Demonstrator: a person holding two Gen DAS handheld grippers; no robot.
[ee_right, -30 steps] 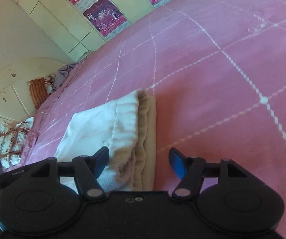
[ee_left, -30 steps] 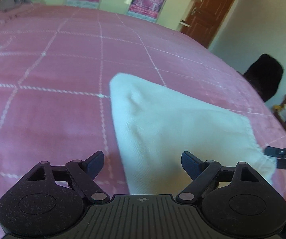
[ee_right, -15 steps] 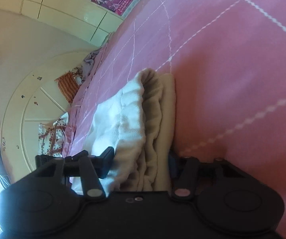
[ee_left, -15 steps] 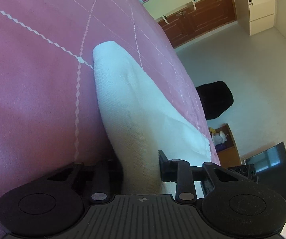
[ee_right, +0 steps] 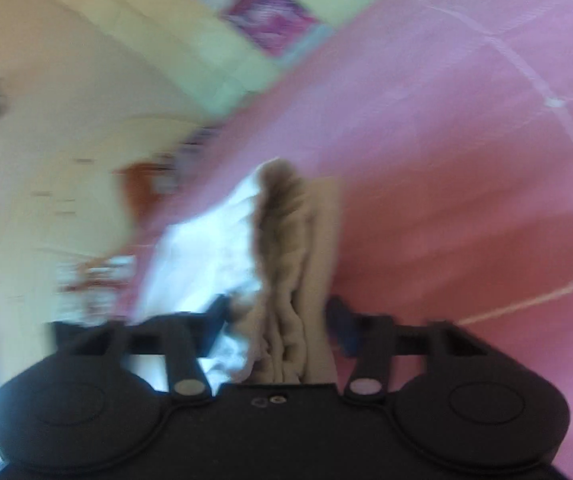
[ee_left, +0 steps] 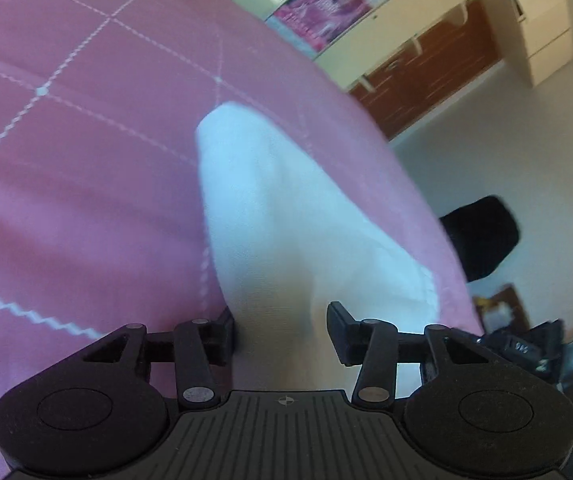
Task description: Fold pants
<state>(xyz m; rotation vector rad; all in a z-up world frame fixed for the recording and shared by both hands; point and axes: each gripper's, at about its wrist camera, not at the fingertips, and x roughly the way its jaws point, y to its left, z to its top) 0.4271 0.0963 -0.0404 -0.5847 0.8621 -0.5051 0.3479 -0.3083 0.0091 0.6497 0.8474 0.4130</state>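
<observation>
The white folded pants (ee_left: 270, 208) lie on the pink bedspread (ee_left: 86, 184). My left gripper (ee_left: 280, 336) is shut on the near folded edge of the pants, with cloth bunched between both fingers. In the right wrist view, which is blurred by motion, my right gripper (ee_right: 276, 320) is shut on the thick gathered waistband end of the pants (ee_right: 294, 248), which stands up in layered folds. The right gripper's body also shows at the lower right of the left wrist view (ee_left: 526, 350).
The bedspread has a white grid pattern (ee_left: 42, 90). A black chair (ee_left: 482, 236) and a small wooden stand (ee_left: 498, 312) sit on the floor beyond the bed's right edge. Wardrobes with pink posters (ee_left: 318, 8) and a brown door (ee_left: 426, 68) line the far wall.
Both grippers went from open around the pants to shut on them. Both views have since swung and the pants ends have risen off the bedspread.
</observation>
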